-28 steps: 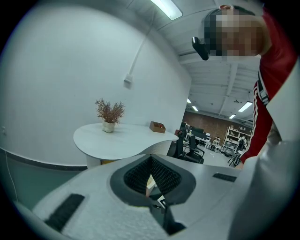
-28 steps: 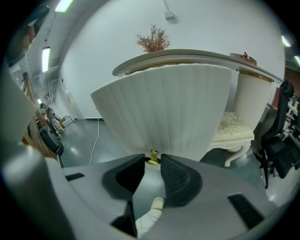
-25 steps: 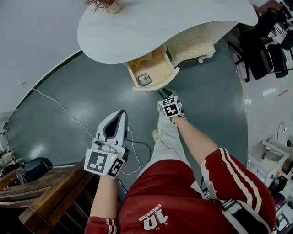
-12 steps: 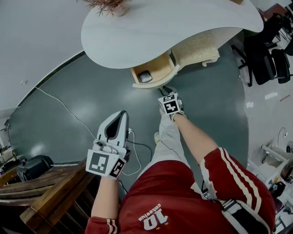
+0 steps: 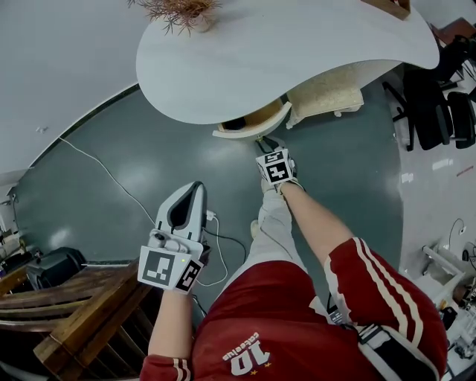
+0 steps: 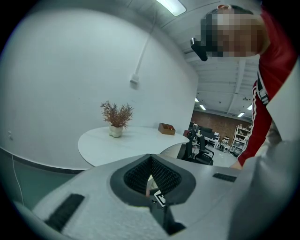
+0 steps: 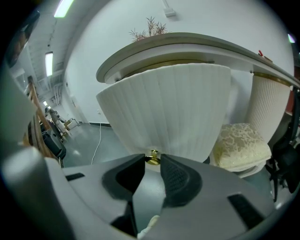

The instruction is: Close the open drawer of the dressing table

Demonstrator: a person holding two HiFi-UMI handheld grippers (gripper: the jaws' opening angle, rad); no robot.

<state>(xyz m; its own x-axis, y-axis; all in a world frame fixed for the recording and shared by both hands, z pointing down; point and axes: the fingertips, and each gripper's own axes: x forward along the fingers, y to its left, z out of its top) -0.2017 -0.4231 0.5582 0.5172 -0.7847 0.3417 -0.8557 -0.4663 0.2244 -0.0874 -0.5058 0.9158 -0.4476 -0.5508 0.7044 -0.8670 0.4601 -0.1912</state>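
The dressing table's white top (image 5: 297, 52) covers nearly all of the cream drawer (image 5: 253, 123); only a narrow strip of it and its curved ribbed front (image 7: 164, 108) show. My right gripper (image 5: 265, 143) is at that front, its jaws shut on the small gold knob (image 7: 153, 155) between the fingertips (image 7: 152, 160). My left gripper (image 5: 196, 186) hangs over the floor well short of the table, pointing toward it, shut with nothing in it (image 6: 150, 157).
A cushioned stool (image 5: 327, 93) stands right of the drawer, under the table's edge. A dried plant (image 5: 182, 11) and a wooden box (image 6: 166, 128) sit on the top. A white cable (image 5: 111, 178) runs across the floor, wooden furniture (image 5: 67, 312) is at lower left, office chairs (image 5: 439, 97) at right.
The drawer has slid in under the table top, hiding what lay inside it. My right gripper moved with it toward the table. The left gripper drifted slightly.
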